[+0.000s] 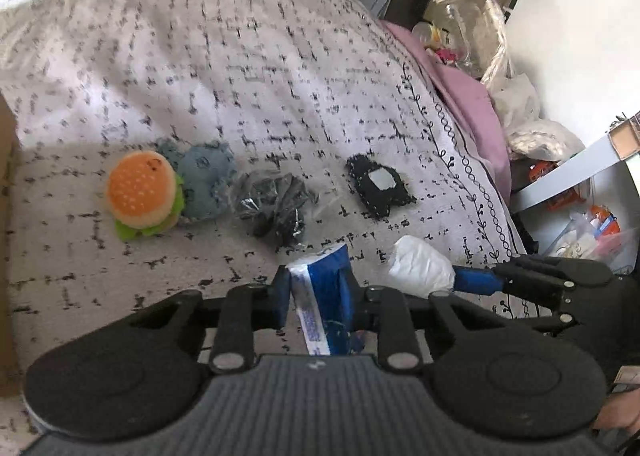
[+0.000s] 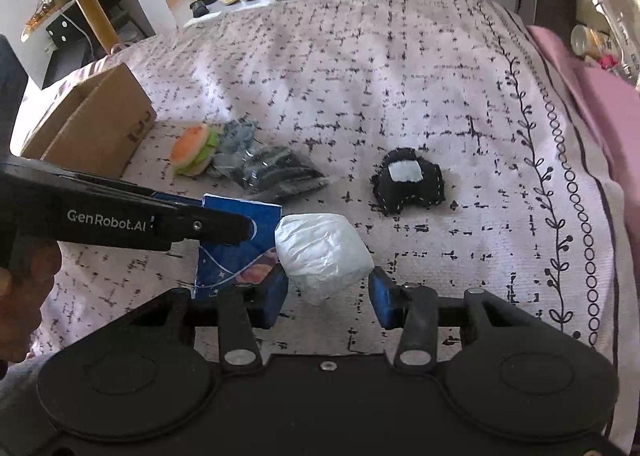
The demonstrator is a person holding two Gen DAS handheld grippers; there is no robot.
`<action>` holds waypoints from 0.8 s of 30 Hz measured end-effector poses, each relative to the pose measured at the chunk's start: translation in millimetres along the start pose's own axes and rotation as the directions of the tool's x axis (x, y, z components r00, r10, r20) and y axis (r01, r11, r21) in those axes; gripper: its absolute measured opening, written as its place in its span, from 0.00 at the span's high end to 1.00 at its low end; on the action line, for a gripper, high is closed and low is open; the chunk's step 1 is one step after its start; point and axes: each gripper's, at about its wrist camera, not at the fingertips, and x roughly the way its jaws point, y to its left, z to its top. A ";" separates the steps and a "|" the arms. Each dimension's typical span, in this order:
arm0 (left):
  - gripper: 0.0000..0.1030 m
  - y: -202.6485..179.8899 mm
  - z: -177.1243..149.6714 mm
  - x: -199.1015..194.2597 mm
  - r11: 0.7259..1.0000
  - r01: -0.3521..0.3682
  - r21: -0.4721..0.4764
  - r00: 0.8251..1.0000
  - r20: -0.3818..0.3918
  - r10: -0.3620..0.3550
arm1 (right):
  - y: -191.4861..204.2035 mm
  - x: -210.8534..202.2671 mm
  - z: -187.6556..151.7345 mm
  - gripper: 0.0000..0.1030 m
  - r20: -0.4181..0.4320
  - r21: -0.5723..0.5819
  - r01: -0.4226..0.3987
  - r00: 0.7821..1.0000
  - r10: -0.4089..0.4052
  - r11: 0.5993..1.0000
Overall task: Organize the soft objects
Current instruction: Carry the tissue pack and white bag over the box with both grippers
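Observation:
My left gripper (image 1: 318,288) is shut on a blue and white tissue packet (image 1: 324,296), also seen in the right wrist view (image 2: 236,244). My right gripper (image 2: 329,288) holds a white crumpled soft bundle (image 2: 322,252) between its blue pads, touching both; it shows in the left wrist view (image 1: 422,266). On the patterned bedspread (image 1: 280,75) lie a burger plush (image 1: 142,193), a blue-grey plush (image 1: 206,179), a black item in clear wrap (image 1: 272,203) and a black stitched plush with a white patch (image 1: 380,183).
A cardboard box (image 2: 92,123) stands on the bed at the left, beside the burger plush (image 2: 194,149). A pink sheet (image 1: 468,95), bottles (image 1: 456,27) and plastic bags (image 1: 516,95) crowd the right side past the bed's edge.

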 end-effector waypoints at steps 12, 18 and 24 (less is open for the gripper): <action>0.84 3.7 -12.3 -66.2 0.998 -0.045 -0.035 0.989 0.141 0.049 | 36.8 -43.0 0.7 0.58 0.074 -0.033 -0.007 0.997 0.010 0.999; 0.84 4.6 -17.8 -96.5 0.997 -0.071 -0.016 0.976 0.204 0.072 | 54.2 -60.5 3.3 0.58 0.114 -0.052 -0.002 0.993 0.008 0.999; 0.84 8.3 -20.9 -128.3 0.993 -0.116 0.001 0.957 0.267 0.112 | 68.1 -75.5 9.9 0.58 0.140 -0.048 0.007 0.990 0.000 0.999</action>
